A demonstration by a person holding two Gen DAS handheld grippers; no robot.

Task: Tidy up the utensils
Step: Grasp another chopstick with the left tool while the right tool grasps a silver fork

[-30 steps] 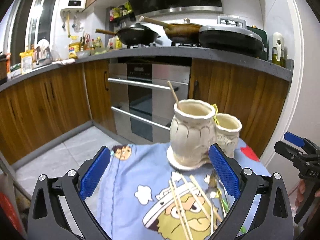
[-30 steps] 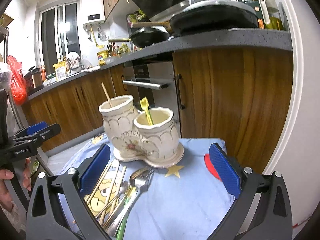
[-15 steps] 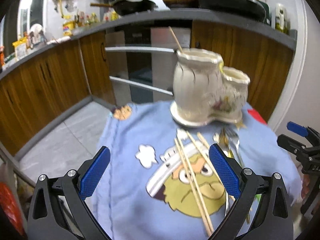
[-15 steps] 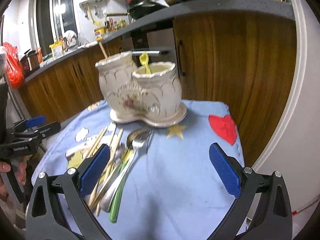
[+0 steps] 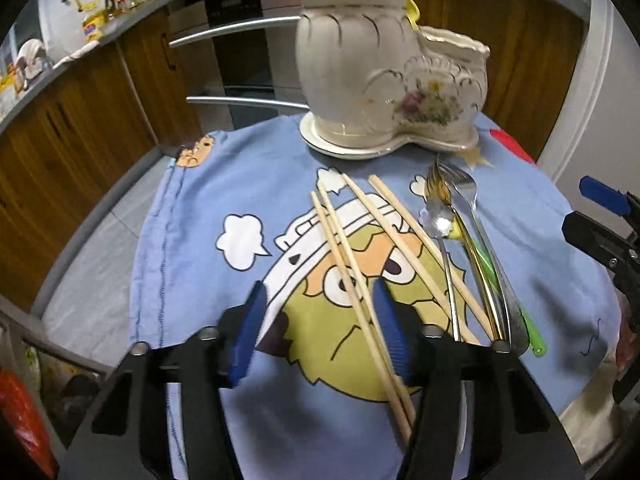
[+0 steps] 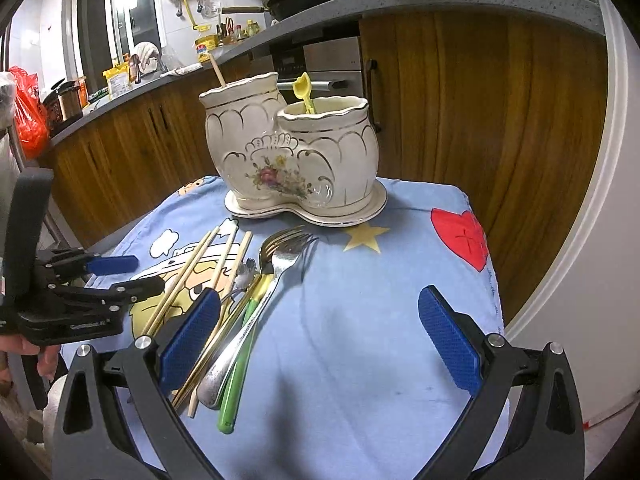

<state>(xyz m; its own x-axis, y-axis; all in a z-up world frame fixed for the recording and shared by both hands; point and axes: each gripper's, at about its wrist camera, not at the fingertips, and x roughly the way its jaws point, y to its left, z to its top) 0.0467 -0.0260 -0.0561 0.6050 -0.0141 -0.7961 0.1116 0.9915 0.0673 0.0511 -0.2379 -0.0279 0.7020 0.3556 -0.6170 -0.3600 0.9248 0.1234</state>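
A cream ceramic two-pot utensil holder [image 5: 384, 80] [image 6: 292, 152] stands at the far side of a small table under a blue cartoon cloth [image 5: 224, 184] [image 6: 360, 312]. One chopstick stands in its tall pot and a yellow utensil [image 6: 304, 92] in the low pot. Several wooden chopsticks [image 5: 352, 264] [image 6: 192, 272] lie on the cloth, with forks and spoons [image 5: 468, 248] [image 6: 276, 272] beside them. My left gripper [image 5: 320, 330] [image 6: 120, 276] is half closed low over the cloth, its right pad against two chopsticks. My right gripper [image 6: 320, 336] [image 5: 592, 216] is open and empty above the cloth.
Wooden kitchen cabinets [image 6: 460, 112] and an oven [image 5: 248, 56] stand close behind the table. A grey countertop [image 6: 360, 4] carries pans and bottles. A white wall [image 6: 592, 216] is at the right. The floor [image 5: 92, 248] lies to the left of the table.
My left gripper has dropped towards the cloth, narrowed its jaws and come over the chopsticks. My right gripper has tilted down towards the cutlery and stays open.
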